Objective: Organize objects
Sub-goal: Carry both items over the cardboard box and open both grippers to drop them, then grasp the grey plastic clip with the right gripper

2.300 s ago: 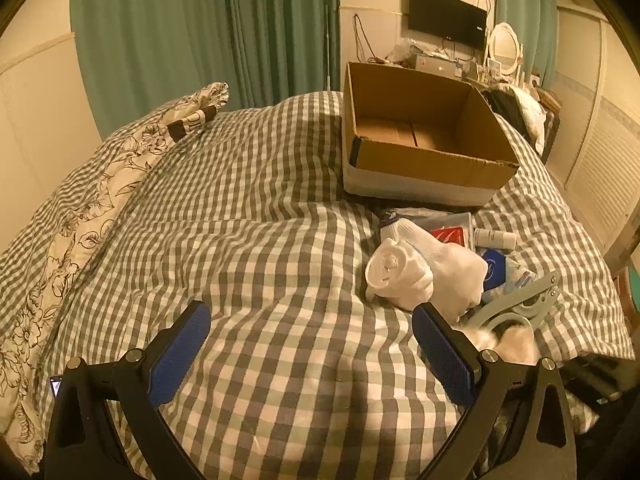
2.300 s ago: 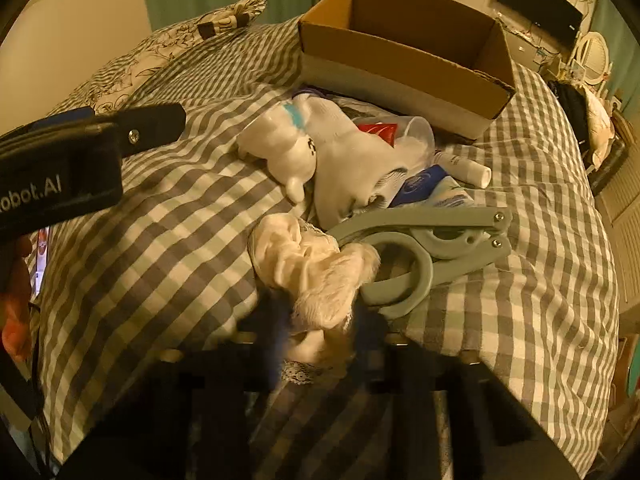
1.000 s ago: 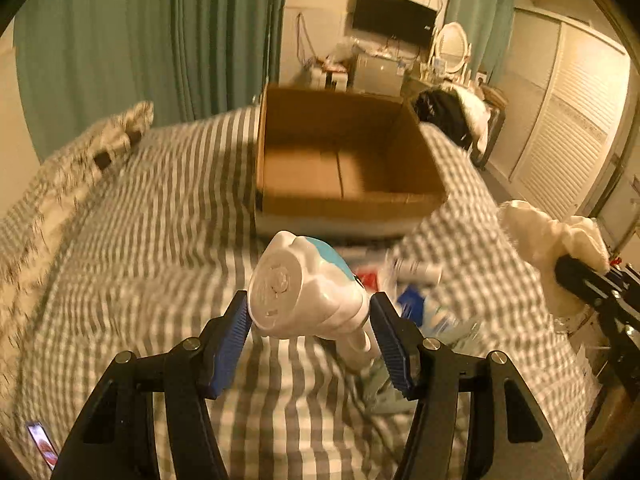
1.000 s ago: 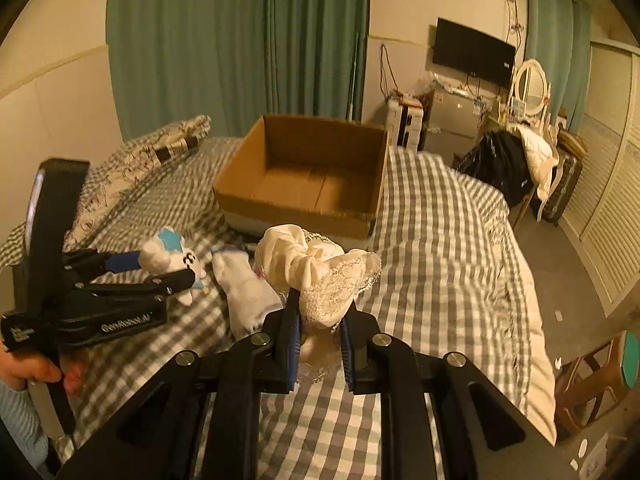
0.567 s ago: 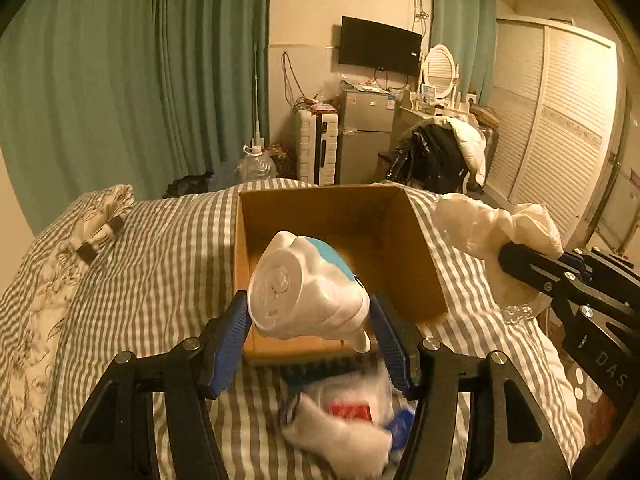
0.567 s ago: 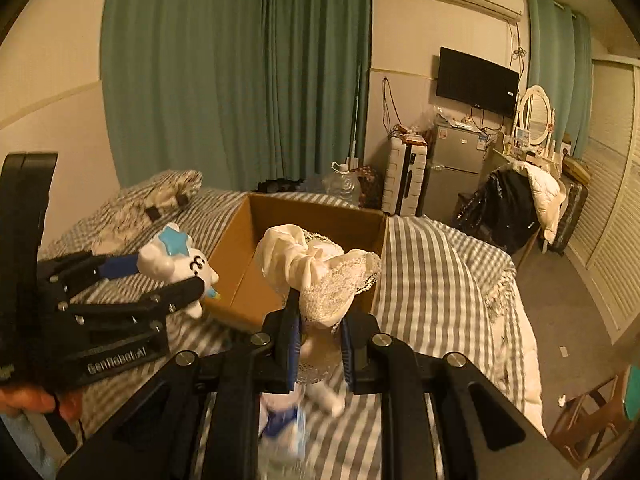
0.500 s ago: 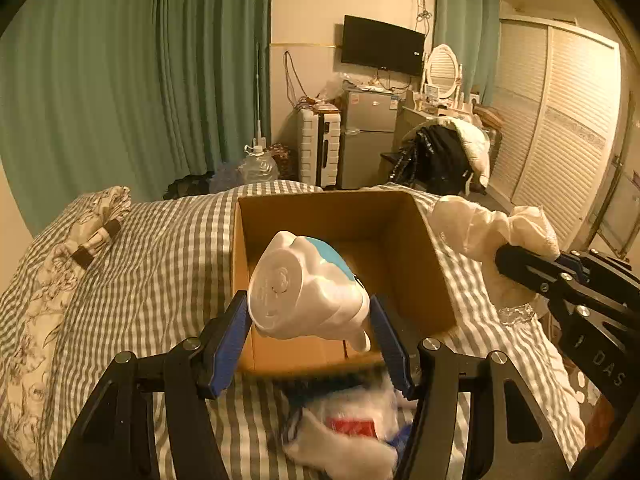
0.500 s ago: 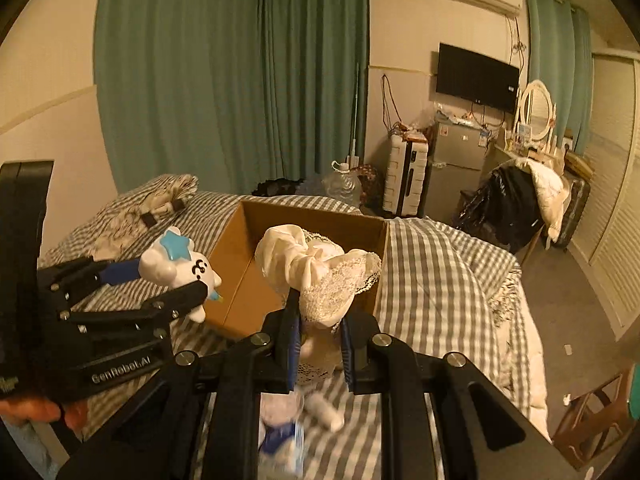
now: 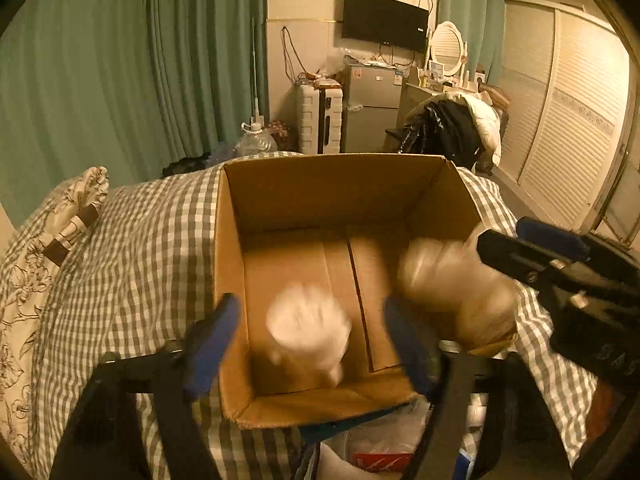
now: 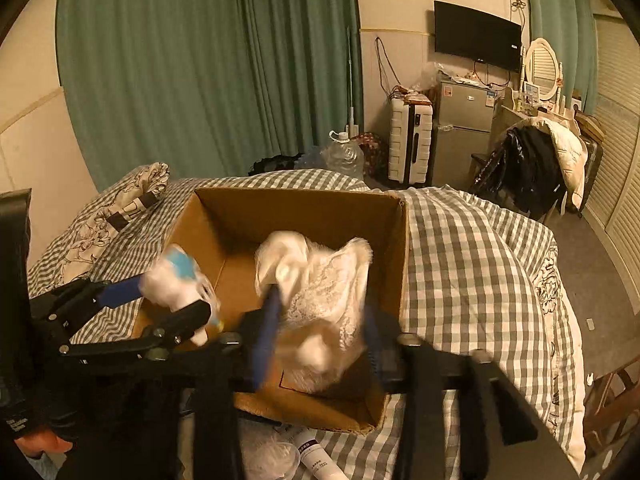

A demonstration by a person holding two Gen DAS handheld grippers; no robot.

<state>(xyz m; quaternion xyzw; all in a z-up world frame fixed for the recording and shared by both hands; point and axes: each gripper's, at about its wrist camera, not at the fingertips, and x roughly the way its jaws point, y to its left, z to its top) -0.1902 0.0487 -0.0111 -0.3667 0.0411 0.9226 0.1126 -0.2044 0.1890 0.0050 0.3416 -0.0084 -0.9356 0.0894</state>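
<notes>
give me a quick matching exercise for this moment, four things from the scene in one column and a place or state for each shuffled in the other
Things:
1. white plush toy
2. cream lace cloth
3. cardboard box
4. white suitcase

Places or states:
A. open-topped, on the checked bedspread
B. upright on the floor beside the fridge
C. between the fingers of the left gripper, over the box
D. between the fingers of the right gripper, over the box

Pairs: 1-C, 2-D, 3-A, 4-B
</notes>
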